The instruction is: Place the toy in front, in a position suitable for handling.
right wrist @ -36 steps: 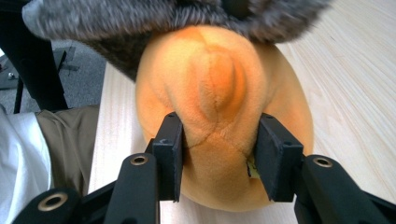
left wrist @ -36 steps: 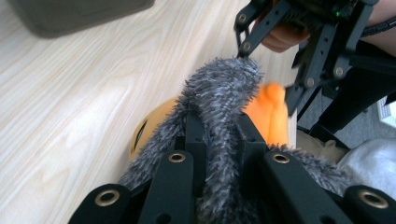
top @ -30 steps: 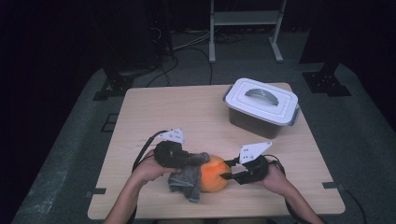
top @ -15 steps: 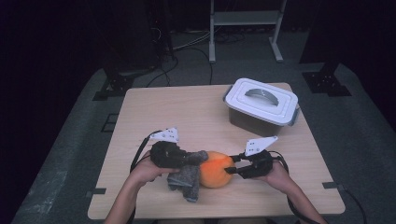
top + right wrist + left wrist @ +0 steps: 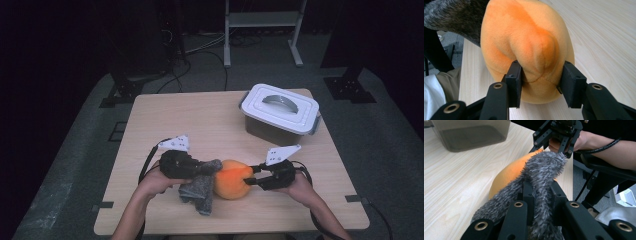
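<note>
The round orange plush ball (image 5: 233, 179) sits on the pale wooden counter (image 5: 210, 125) directly between the two tools, and that facing arrangement is what the next move turns on. The right gripper (image 5: 255, 178) comes at it from one side; in the right gripper view its jaws are clamped on a bulging fold of the plush, the ball (image 5: 524, 45) lying straight ahead of them. The left gripper (image 5: 204, 169) faces it from the opposite side, jaws pinched shut on a shaggy grey fuzzy cloth (image 5: 541, 177) whose long axis runs forward out of the jaws and drapes over the near top of the ball. A lidded white plastic box (image 5: 280, 112) stands well beyond both jaws.
</note>
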Demonstrator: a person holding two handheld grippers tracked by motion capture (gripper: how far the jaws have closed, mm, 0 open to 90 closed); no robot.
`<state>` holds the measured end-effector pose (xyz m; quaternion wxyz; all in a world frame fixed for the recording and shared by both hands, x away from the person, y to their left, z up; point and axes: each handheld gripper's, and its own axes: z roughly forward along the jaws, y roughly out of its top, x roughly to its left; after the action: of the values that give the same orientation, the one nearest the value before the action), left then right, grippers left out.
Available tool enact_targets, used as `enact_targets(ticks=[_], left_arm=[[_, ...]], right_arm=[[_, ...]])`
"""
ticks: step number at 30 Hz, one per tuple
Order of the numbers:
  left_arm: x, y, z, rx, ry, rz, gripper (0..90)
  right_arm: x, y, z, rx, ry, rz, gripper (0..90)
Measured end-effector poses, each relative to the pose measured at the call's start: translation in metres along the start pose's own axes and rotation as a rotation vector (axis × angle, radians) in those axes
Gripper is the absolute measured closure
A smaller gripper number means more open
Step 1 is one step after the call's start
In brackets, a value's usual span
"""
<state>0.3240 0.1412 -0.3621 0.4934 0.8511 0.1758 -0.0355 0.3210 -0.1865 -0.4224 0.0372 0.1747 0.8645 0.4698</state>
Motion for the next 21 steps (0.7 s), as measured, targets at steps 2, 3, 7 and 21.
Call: enact_targets(ticks=[2,3,7,21], left_arm=[[0.000,0.000,0.001,-0.002,-0.006,0.001,79.0],[0.000,0.000,0.002,-0.009,-0.012,-0.001,79.0],[0.000,0.003,0.009,0.009,0.000,0.002,79.0],[-0.007,0.023,0.049,0.059,-0.009,0.051,79.0]], right_arm=[[-0.001,0.000,-0.001,0.000,-0.005,0.003,54.9],[-0.002,-0.001,-0.001,0.000,-0.007,0.005,54.8],[-0.002,0.000,-0.001,0.003,-0.005,0.006,53.0],[0.023,0.028,-0.008,0.076,-0.083,-0.103,20.0]])
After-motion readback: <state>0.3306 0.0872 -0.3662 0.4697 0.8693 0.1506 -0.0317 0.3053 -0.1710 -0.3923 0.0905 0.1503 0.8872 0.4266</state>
